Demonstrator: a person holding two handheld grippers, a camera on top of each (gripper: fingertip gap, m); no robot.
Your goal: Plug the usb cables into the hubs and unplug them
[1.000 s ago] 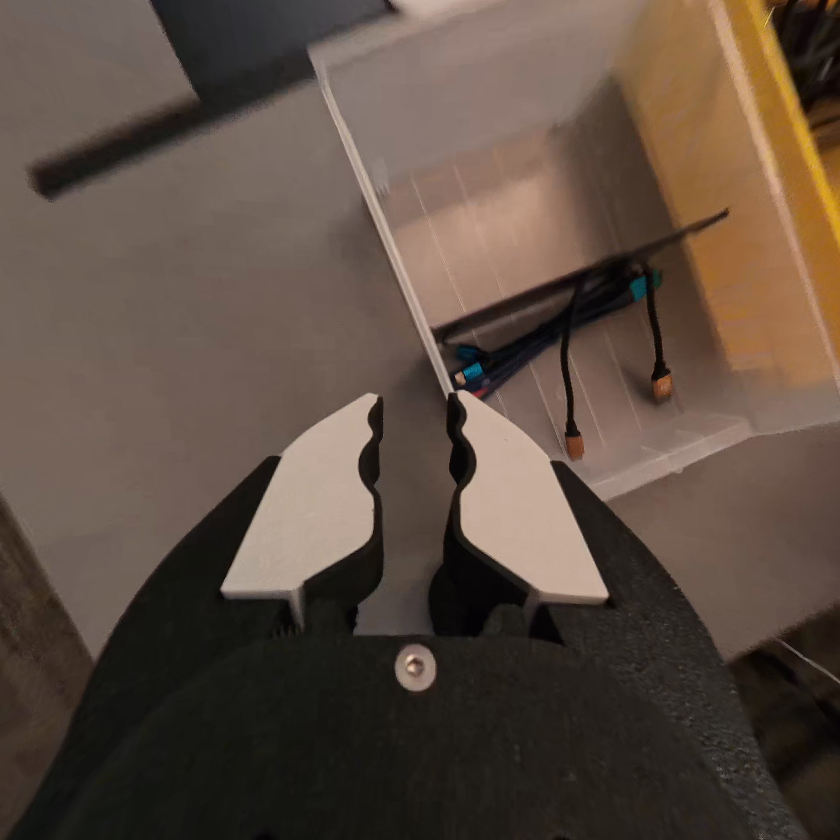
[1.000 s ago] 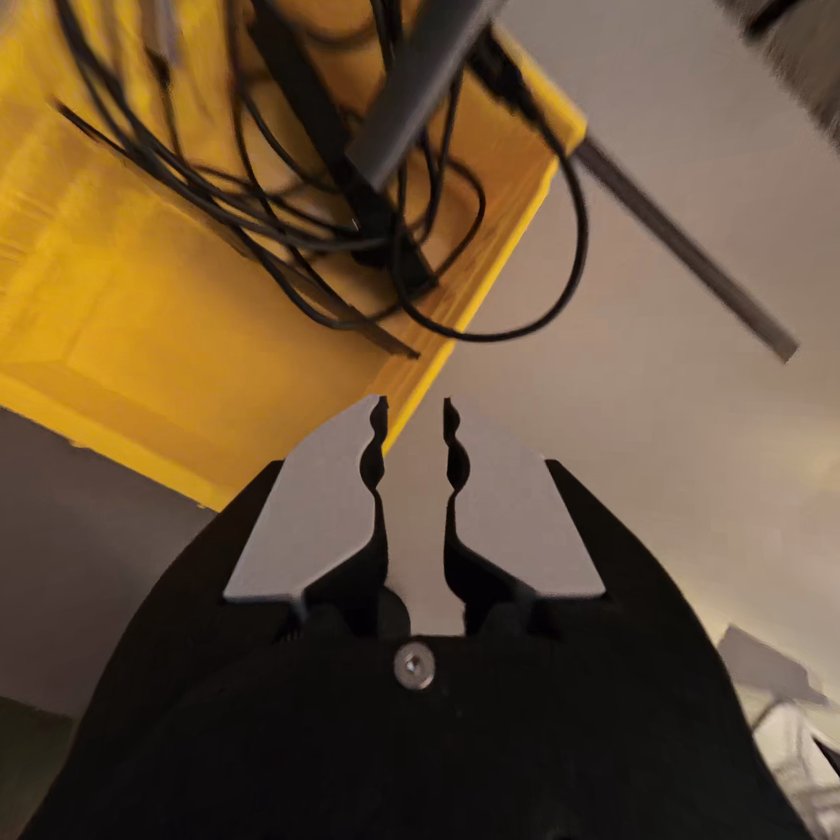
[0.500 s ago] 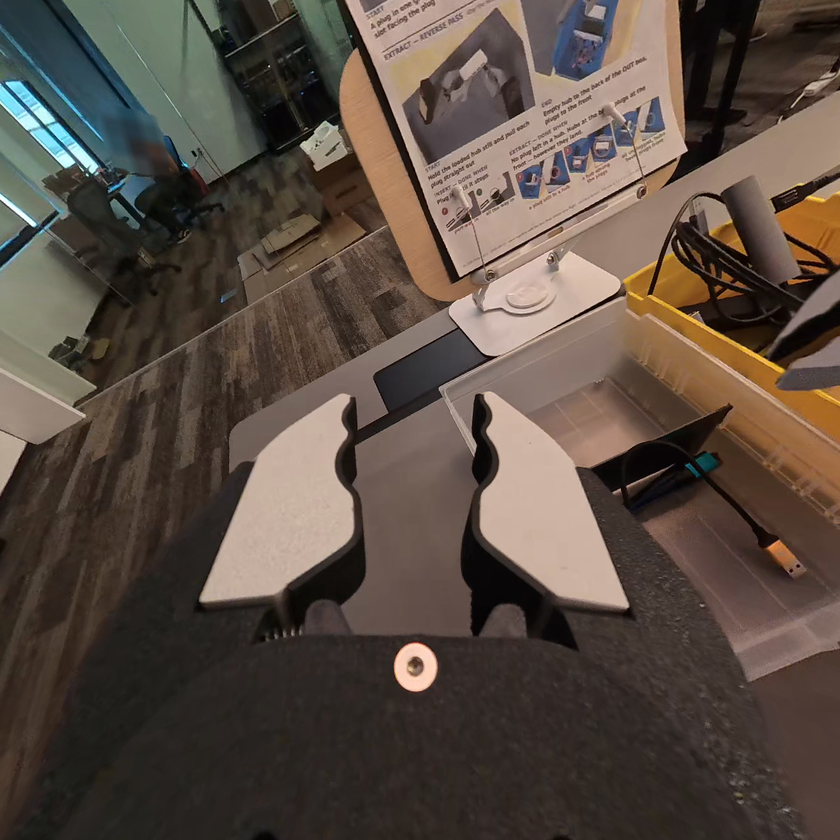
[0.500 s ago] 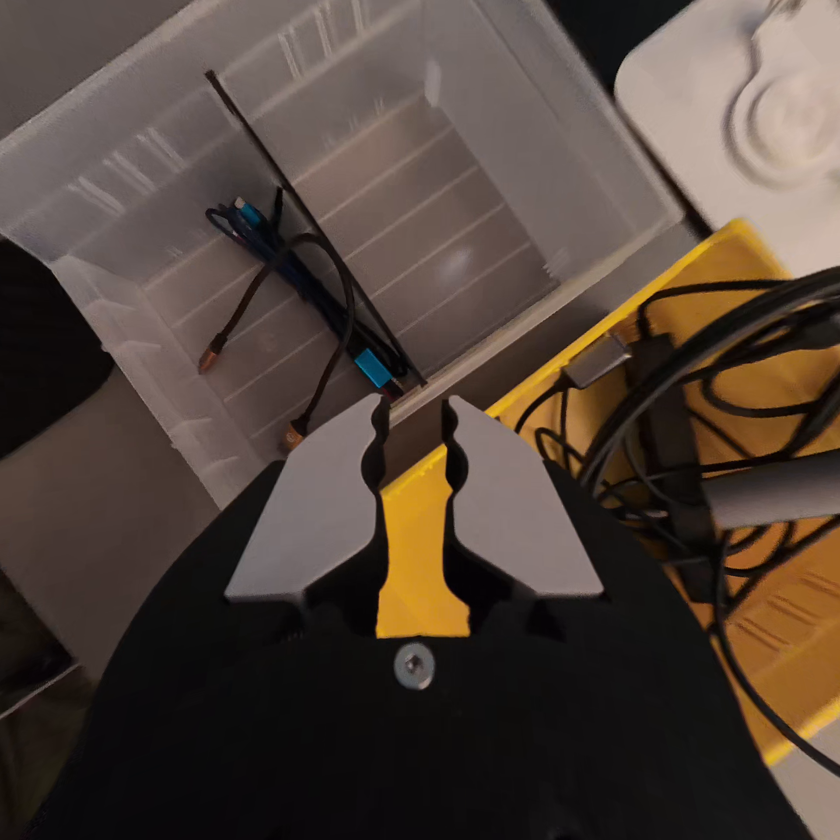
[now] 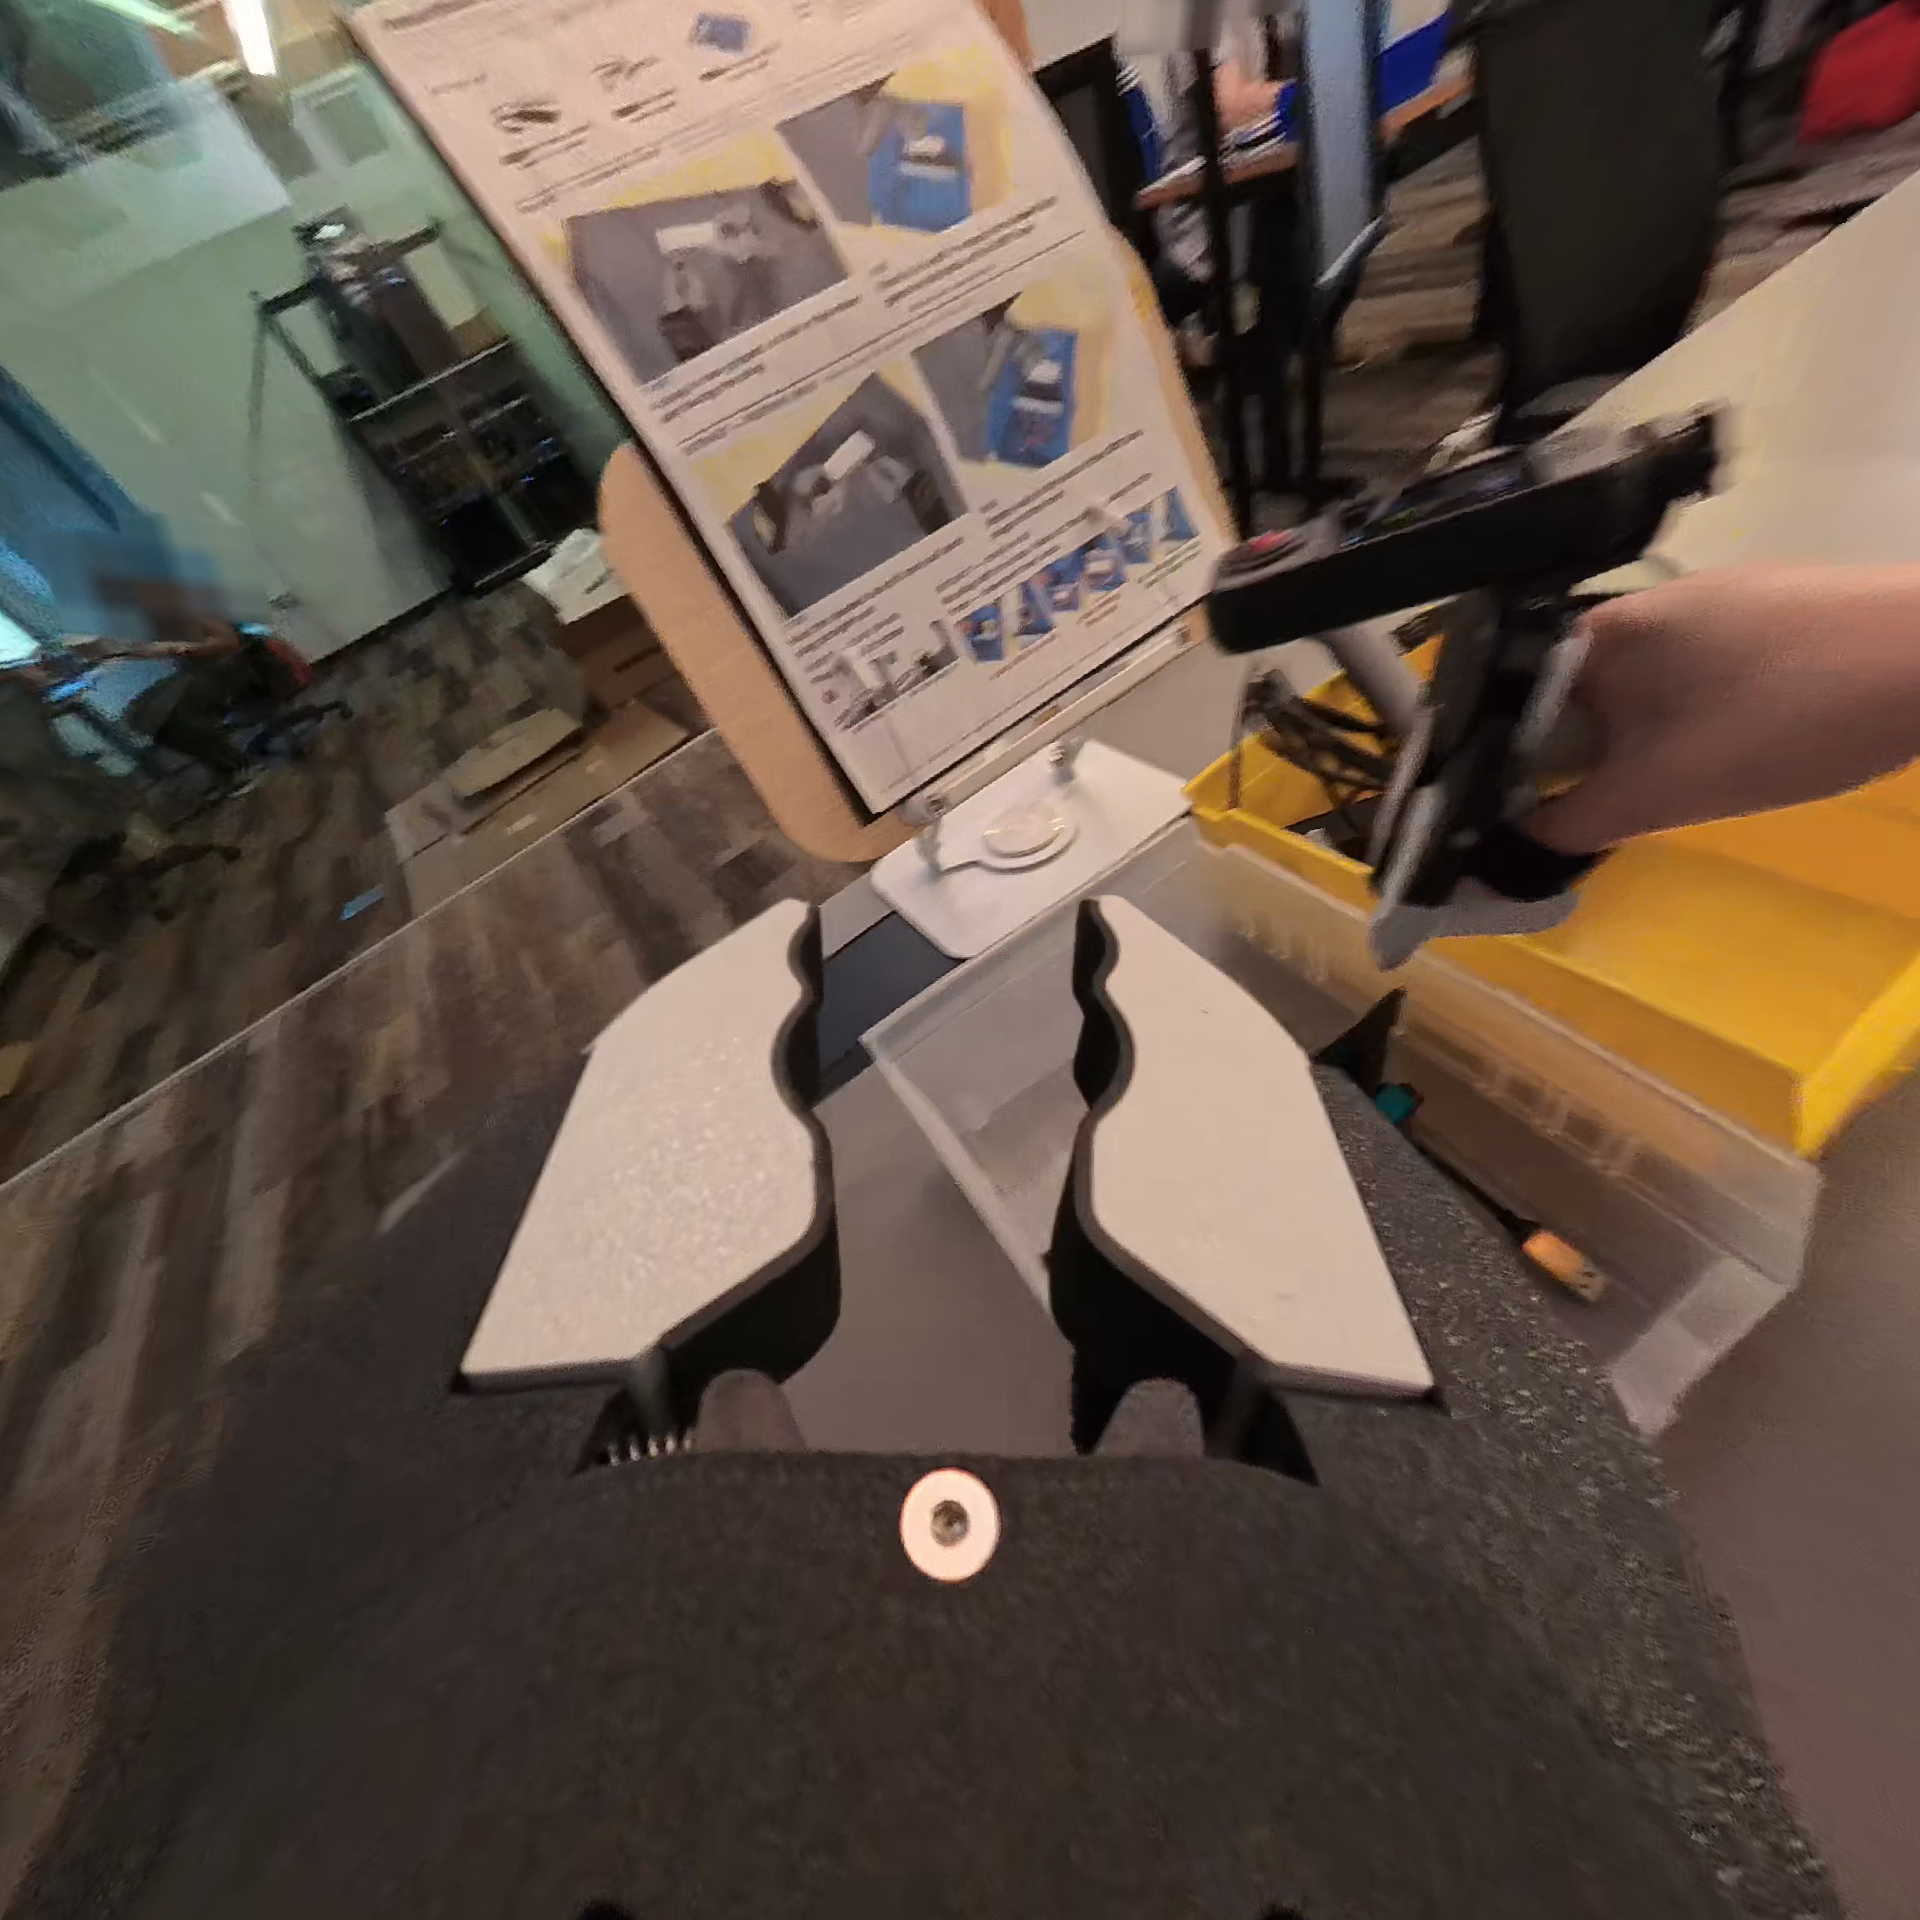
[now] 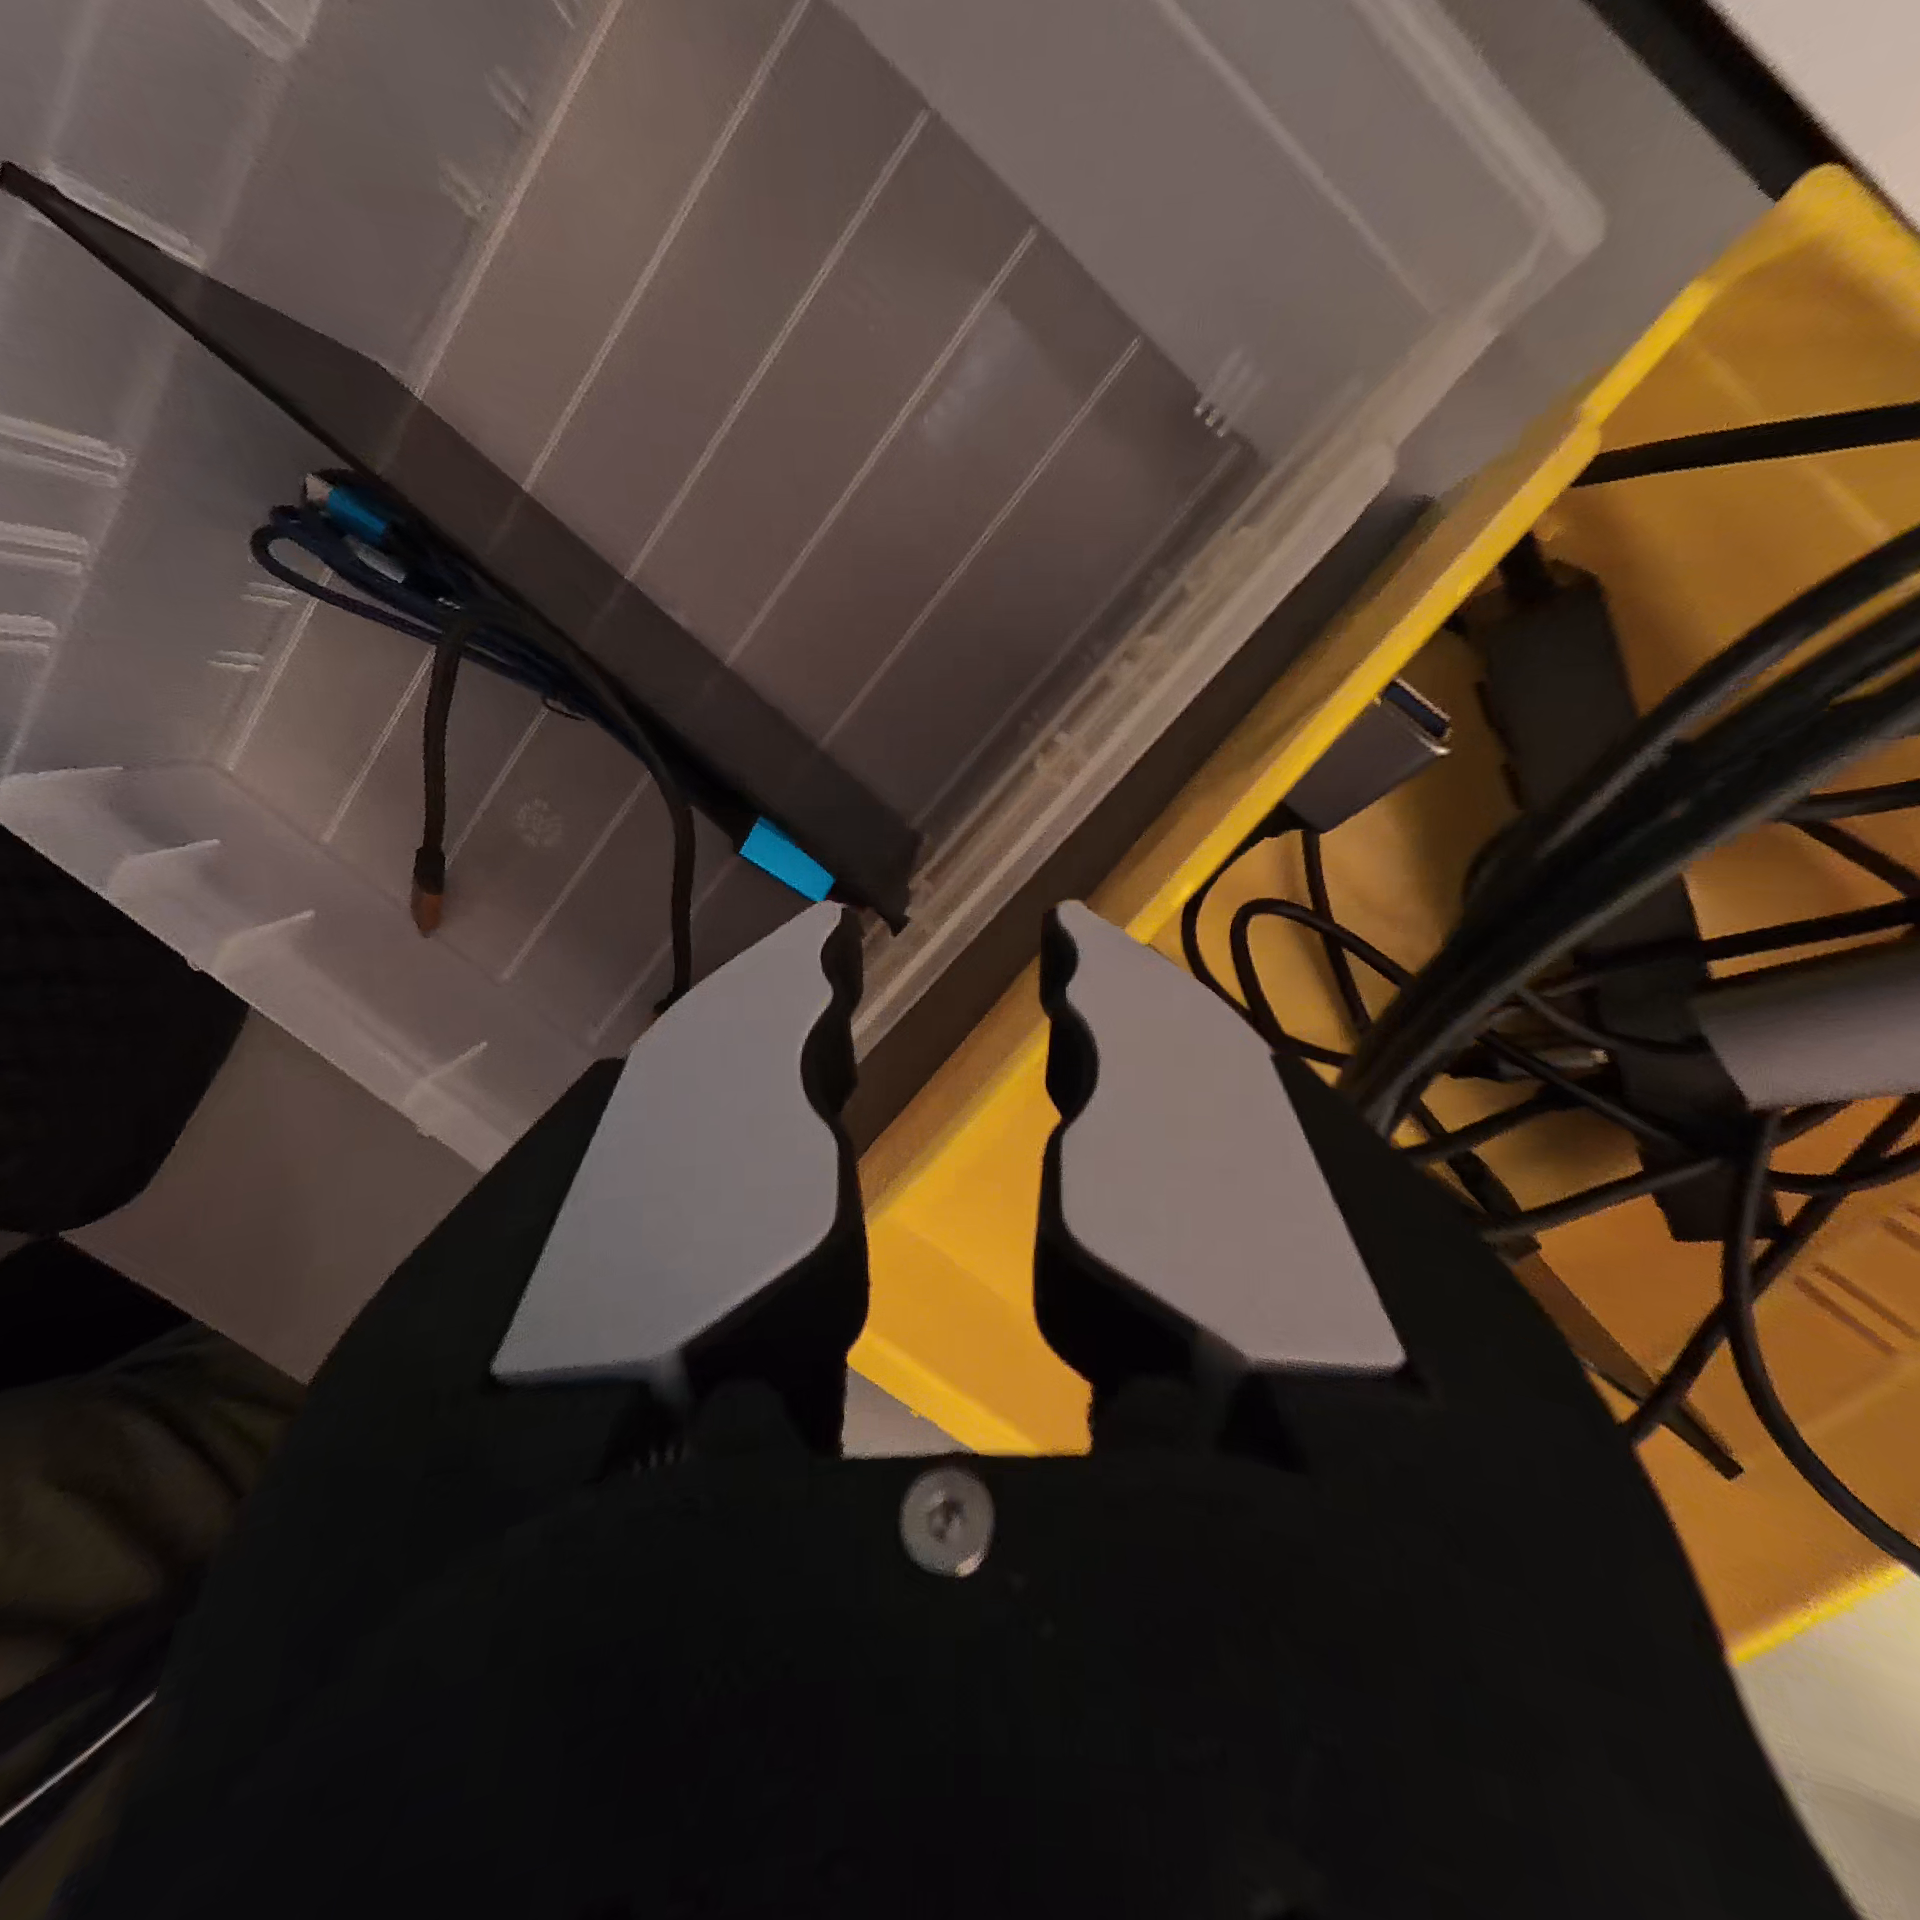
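Note:
My left gripper [image 5: 945, 935] is open and empty above the grey table, just left of a clear plastic bin [image 5: 1558, 1081]. An orange-tipped plug [image 5: 1558, 1257] shows through the bin's wall. My right gripper [image 6: 945, 925] is open and empty above the wall between the clear bin [image 6: 1299, 312] and a yellow bin [image 6: 1018, 1195]. In the clear bin, blue and black USB cables [image 6: 416, 582] lie against a black divider [image 6: 582, 561], with a blue plug [image 6: 787, 860] and an orange plug [image 6: 426, 904]. The right gripper [image 5: 1397, 935] also shows in the left wrist view, held by a hand.
The yellow bin [image 5: 1662, 987] holds tangled black cables [image 6: 1558, 987], a grey connector [image 6: 1371, 758] and a grey hub-like body [image 6: 1818, 1029]. An instruction sheet on a white stand [image 5: 883, 416] rises behind the bins. The table's edge and carpet floor [image 5: 260, 935] lie to the left. Across from one pair of fingers to the other is roughly 30 cm. Measured from the fingertips, the blue plug [image 6: 787, 860] is 7 cm or so from the right gripper and 30 cm from the left.
The left view swung up from the clear bin to level, and its jaws opened wider. The right gripper moved from the yellow bin to the wall between the bins and opened a little more.

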